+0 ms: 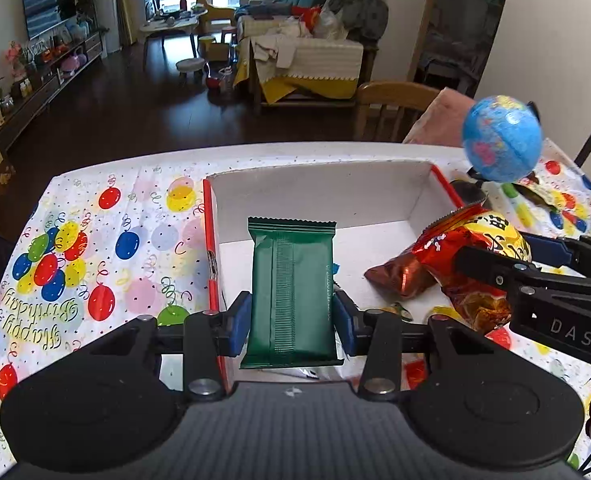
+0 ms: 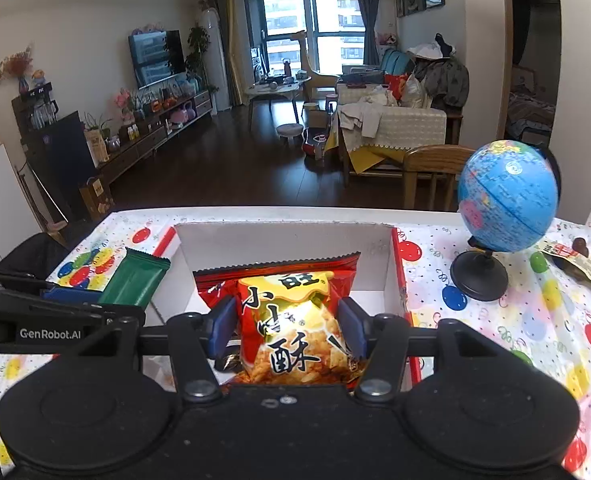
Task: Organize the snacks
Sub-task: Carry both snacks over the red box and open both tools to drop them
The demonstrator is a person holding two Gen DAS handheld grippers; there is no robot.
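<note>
While both hands hang over the near edge of the white box [image 1: 319,192], each gripper is clamped on a snack. L gripper [image 1: 293,318]: blue pads pinch a green wrapper [image 1: 291,292] at its lower half, pack upright, top end over the box floor. R gripper [image 2: 287,326]: pads squeeze a red & yellow chip bag [image 2: 291,320] at mid-height, also above the box interior. Box w/ red-trimmed sides sits on a balloon-print tablecloth [image 1: 95,264]. Just right of the box stands 1 small globe [image 2: 507,196] on a black base; beside it lies another snack pack [image 2: 575,264]. Beyond the table, a wooden chair [image 2: 431,168].
</note>
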